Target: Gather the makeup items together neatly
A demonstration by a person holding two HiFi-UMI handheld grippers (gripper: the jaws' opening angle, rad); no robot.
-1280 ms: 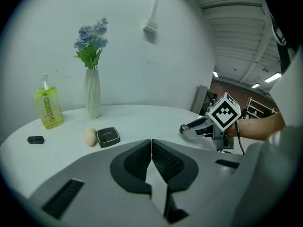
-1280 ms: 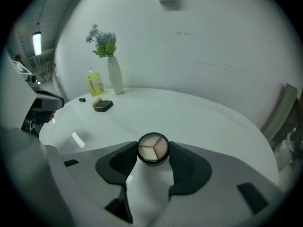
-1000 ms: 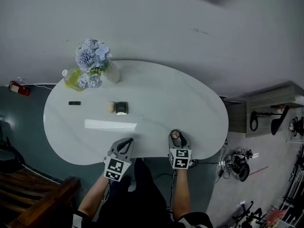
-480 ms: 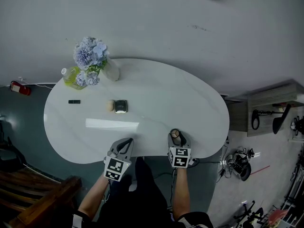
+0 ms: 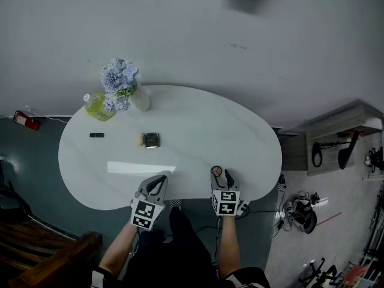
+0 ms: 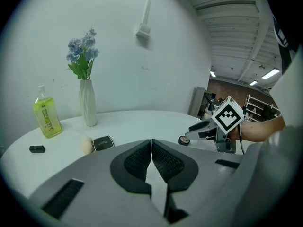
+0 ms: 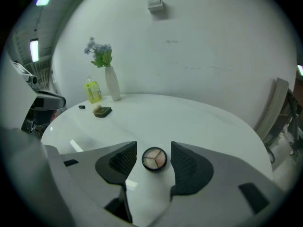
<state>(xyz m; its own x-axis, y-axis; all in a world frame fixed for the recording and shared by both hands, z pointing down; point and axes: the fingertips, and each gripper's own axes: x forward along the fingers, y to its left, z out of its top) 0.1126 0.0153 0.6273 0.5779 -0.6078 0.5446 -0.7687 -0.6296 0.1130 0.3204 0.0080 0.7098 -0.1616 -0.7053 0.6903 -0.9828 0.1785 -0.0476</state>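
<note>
A round eyeshadow palette [image 7: 154,159] lies between the jaws of my right gripper [image 7: 154,146], which stands open with a slim gap on each side. In the head view that gripper [image 5: 220,174] is at the table's front edge with the palette [image 5: 216,171] at its tips. My left gripper [image 6: 151,142] is shut on nothing and sits at the front edge too [image 5: 158,183]. Farther back on the left lie a black square compact [image 5: 152,140], a beige sponge [image 5: 140,140] touching it, and a small black item [image 5: 96,135].
The white kidney-shaped table [image 5: 198,125] stands against a pale wall. A green bottle [image 5: 95,104] and a white vase of blue flowers [image 5: 139,98] stand at its back left. A wooden shelf [image 5: 345,131] and gear on the floor lie to the right.
The head view has shifted a little. Both grippers keep their places at the table's front edge, and the palette stays between the right jaws.
</note>
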